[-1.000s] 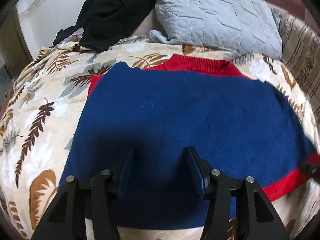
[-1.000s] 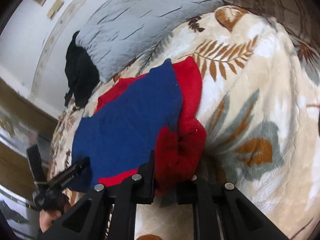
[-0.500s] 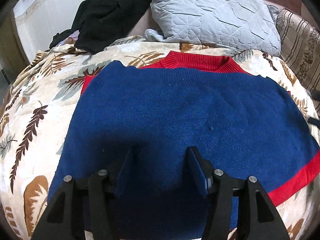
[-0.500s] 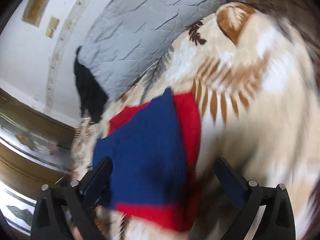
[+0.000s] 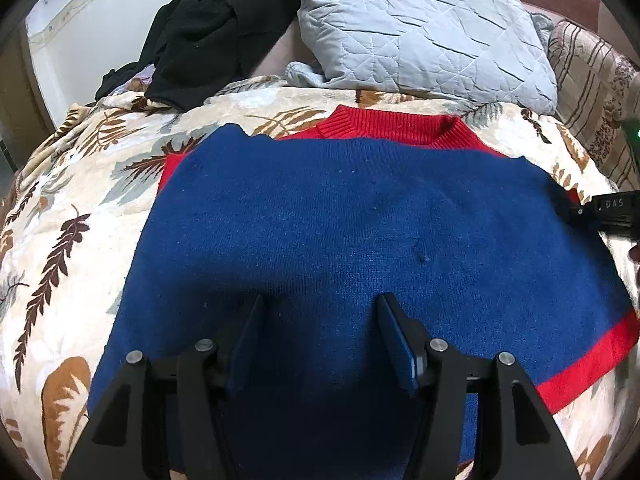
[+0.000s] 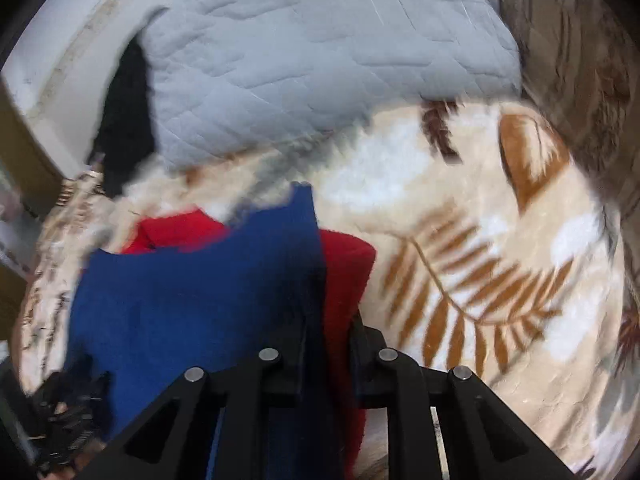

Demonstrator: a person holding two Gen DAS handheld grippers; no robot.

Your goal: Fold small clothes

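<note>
Hovering with its jaws spread and empty, the left gripper (image 5: 320, 344) hangs over the near part of the blue-and-red sweater (image 5: 360, 232), which lies flat on the leaf-print blanket (image 5: 72, 208). Further right, the right gripper (image 6: 326, 344) is closing on the sweater's red side edge, where half a second ago its jaws gaped wide. The next fold likely starts from this edge.

A: what changed on the right tongs (image 6: 326, 344)?
B: sprang wide half a second back, now closing on the sweater (image 6: 224, 300) edge, blue and red layers between the fingers. A second ago they pinched the bunched red sleeve; that lump's gone.
A: left view?
B: right tongs (image 5: 612, 214) now poke in at its right edge.
</note>
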